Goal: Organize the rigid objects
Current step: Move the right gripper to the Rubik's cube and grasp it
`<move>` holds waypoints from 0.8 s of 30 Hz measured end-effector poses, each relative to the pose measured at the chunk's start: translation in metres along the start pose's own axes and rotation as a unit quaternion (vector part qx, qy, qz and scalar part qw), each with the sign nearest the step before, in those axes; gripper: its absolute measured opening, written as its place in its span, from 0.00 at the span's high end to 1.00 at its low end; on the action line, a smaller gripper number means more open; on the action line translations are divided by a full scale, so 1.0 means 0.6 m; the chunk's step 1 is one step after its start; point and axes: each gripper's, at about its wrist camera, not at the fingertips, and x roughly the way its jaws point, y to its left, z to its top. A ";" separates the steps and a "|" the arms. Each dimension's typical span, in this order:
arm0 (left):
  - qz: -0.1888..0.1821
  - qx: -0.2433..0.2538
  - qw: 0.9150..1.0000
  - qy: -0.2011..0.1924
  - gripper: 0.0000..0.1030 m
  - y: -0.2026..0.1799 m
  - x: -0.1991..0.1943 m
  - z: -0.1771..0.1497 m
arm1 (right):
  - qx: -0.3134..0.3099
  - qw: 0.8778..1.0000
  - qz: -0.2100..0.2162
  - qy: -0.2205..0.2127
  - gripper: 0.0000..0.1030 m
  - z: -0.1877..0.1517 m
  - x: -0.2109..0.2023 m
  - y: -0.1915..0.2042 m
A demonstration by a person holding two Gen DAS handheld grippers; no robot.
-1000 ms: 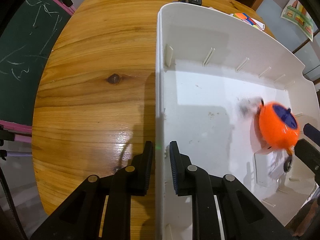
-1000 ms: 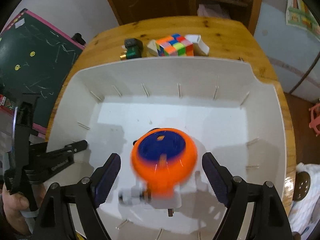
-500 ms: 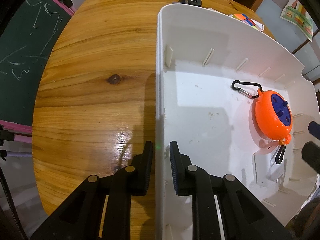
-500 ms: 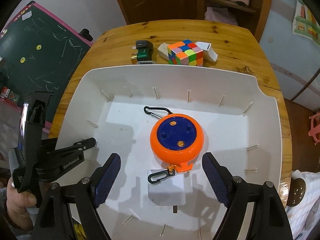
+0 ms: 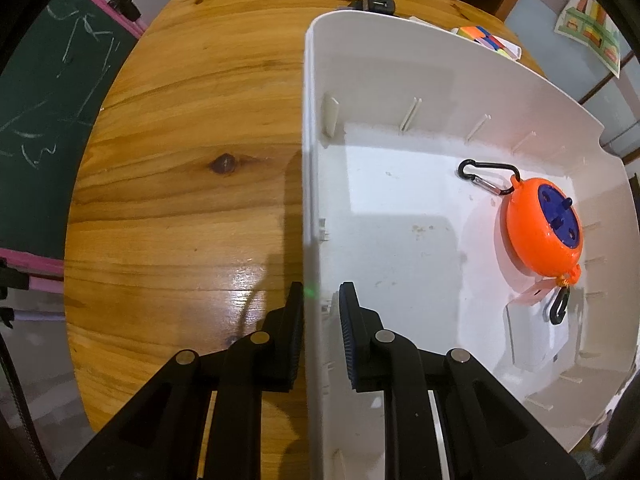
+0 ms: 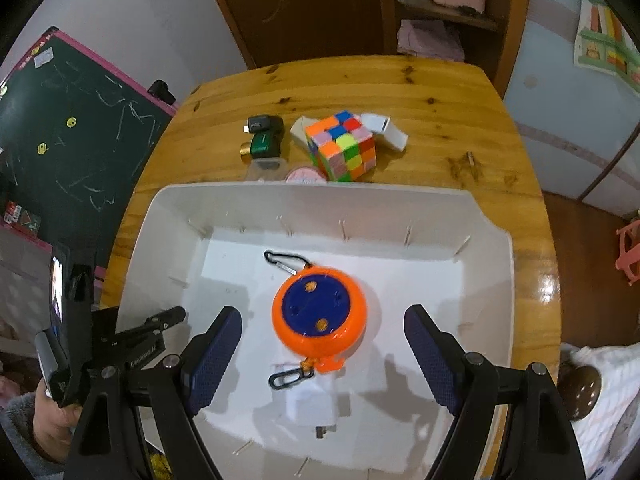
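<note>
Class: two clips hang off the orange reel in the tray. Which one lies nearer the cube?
The long clip with the silver gate, on the reel's far side toward the cube. The short black clip lies on the near side.

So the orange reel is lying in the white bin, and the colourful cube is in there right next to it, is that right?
Not quite. The orange reel does lie in the white bin, but the colourful cube is outside it, on the wooden table beyond the bin's far wall. The right wrist view shows this.
</note>
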 end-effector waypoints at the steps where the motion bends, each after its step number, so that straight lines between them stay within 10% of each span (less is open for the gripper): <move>1: 0.000 0.003 1.000 0.001 0.81 -0.001 0.001 0.000 | -0.003 1.000 -0.002 -0.007 0.19 0.007 -0.005 0.000; 24: -0.026 0.004 1.000 0.011 0.91 0.016 0.006 0.005 | -0.057 0.998 -0.034 -0.016 0.19 0.214 0.046 -0.001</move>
